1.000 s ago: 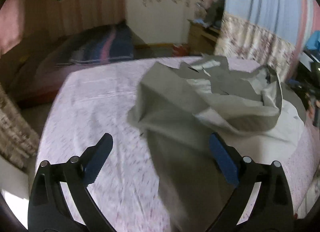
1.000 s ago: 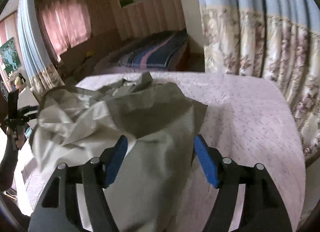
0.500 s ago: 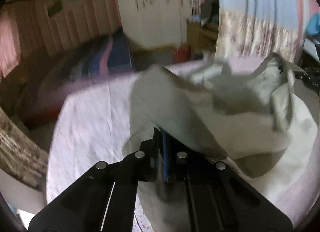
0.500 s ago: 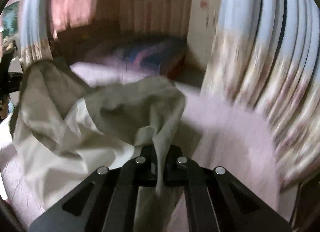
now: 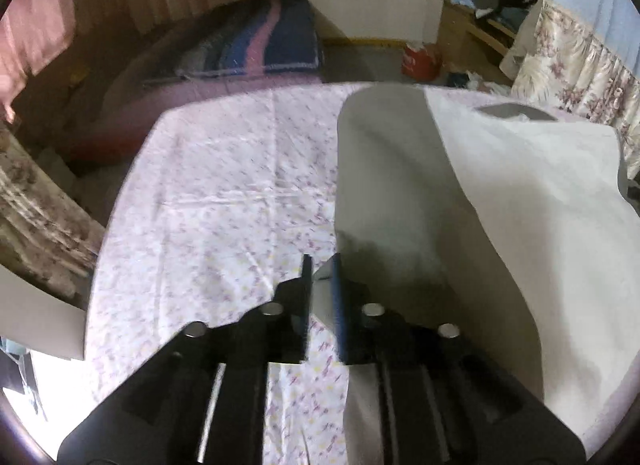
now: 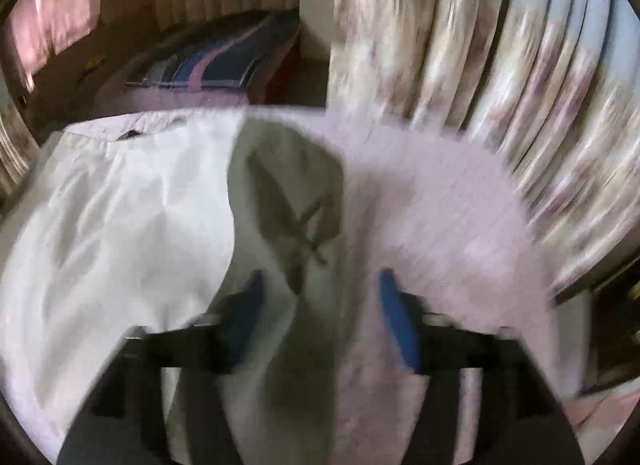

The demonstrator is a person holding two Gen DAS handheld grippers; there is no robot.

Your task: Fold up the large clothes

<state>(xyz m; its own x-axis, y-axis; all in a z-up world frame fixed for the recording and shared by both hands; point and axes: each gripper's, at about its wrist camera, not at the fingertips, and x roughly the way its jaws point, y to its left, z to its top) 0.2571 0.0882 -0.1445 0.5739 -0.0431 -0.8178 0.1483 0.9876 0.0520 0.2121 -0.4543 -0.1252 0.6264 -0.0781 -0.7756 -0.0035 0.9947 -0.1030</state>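
Spread across a bed with a pale lilac flowered sheet: a large grey-beige garment, lying from about 12 o'clock down to 4 o'clock in the left wrist view, its left edge running straight down toward the gripper. Light lining side up over most of it, with a darker, shadowed fold along that left edge.

Left gripper low at 6 o'clock, jaws only narrowly apart and opening, a small strip of the garment's edge between the blue pads (contact with the pads hard to tell, a slim gap showing on each side).

Right gripper also at 6 o'clock in its own view, heavily blurred, jaws wide and opening, released; the garment lying from 9 o'clock to the centre, a darker folded corner of it hanging between the blue fingers without being pinched.

Beyond, at 11 o'clock: a second bed with a striped blue and pink blanket. At 2 o'clock: flowered curtains (smeared by motion in the right wrist view).
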